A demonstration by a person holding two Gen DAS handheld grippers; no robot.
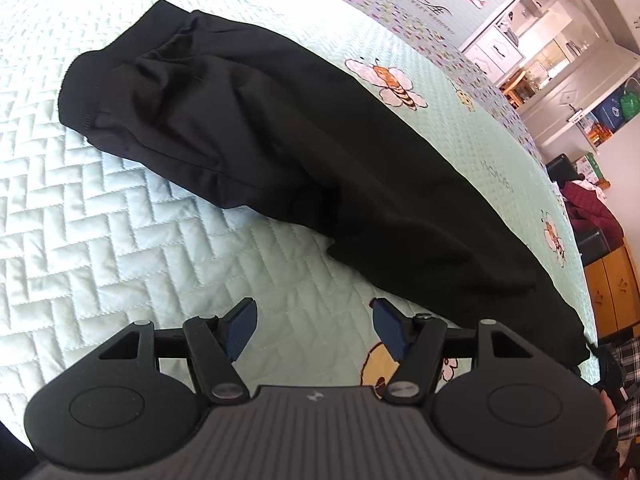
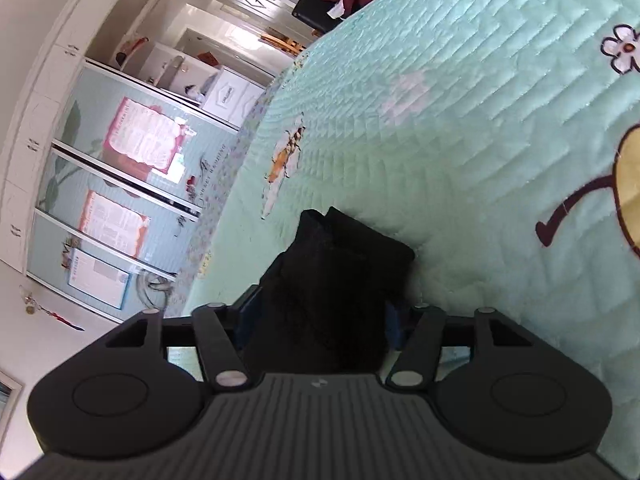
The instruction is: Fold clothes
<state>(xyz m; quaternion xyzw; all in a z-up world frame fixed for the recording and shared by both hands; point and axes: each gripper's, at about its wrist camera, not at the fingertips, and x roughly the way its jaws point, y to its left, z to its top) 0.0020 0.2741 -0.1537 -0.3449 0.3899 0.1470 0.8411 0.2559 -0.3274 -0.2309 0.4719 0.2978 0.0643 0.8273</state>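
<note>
Garment: a pair of black soft-knit trousers lies lengthwise on my bed, its ribbed waistband toward 10 o'clock in my left wrist view and its narrow cuffed end running off toward 4 o'clock.

Surface: a mint-green quilted bedspread with a herringbone stitch and printed bees and flowers carries the whole garment.

Left claw: my left gripper hangs released over bare quilt, its blue-padded fingers spread wide and holding nothing; the nearest trouser edge sits just beyond the tips, at about 1 o'clock.

Right claw: my right gripper is clenched on a bunched end of the black trousers; the cloth fills the gap between the pads and sticks out forward toward 12 o'clock, lifted a little off the quilt.

Which end I hold: I cannot tell from the right wrist view alone.

Beside me: a checked sleeve shows at 4 o'clock in the left wrist view.

Room: white cupboards with glass doors stand past the bed edge, at 9 o'clock in the right wrist view.
</note>
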